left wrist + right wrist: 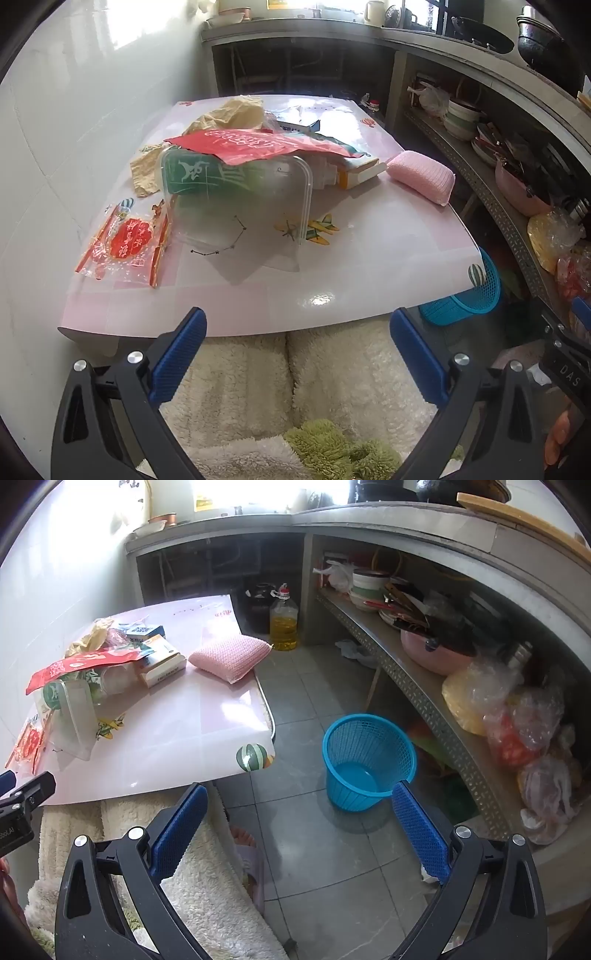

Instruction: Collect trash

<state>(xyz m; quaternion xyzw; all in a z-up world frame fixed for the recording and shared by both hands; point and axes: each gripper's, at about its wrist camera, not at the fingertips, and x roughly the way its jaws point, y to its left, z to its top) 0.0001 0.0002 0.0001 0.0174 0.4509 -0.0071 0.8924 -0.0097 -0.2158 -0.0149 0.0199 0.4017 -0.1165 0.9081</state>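
Observation:
Trash lies on the pink table (pixel 332 266): a clear plastic lid (pixel 240 199), a red wrapper (pixel 255 146), a red-and-clear candy bag (pixel 125 243), crumpled yellow paper (pixel 232 110), small cartons (pixel 354 170) and a pink sponge (pixel 421 177). My left gripper (pixel 297 325) is open and empty at the table's near edge. My right gripper (pixel 299 801) is open and empty above the floor, beside the blue mesh trash basket (pixel 369 760). The basket also shows in the left wrist view (pixel 465 295). The pile shows in the right wrist view (pixel 103 664).
A concrete shelf (pixel 424 686) on the right holds bowls, a pink basin (pixel 436 653) and plastic bags. An oil bottle (pixel 283 624) stands on the tiled floor. White fleece-covered legs (pixel 295 387) are below the table's edge.

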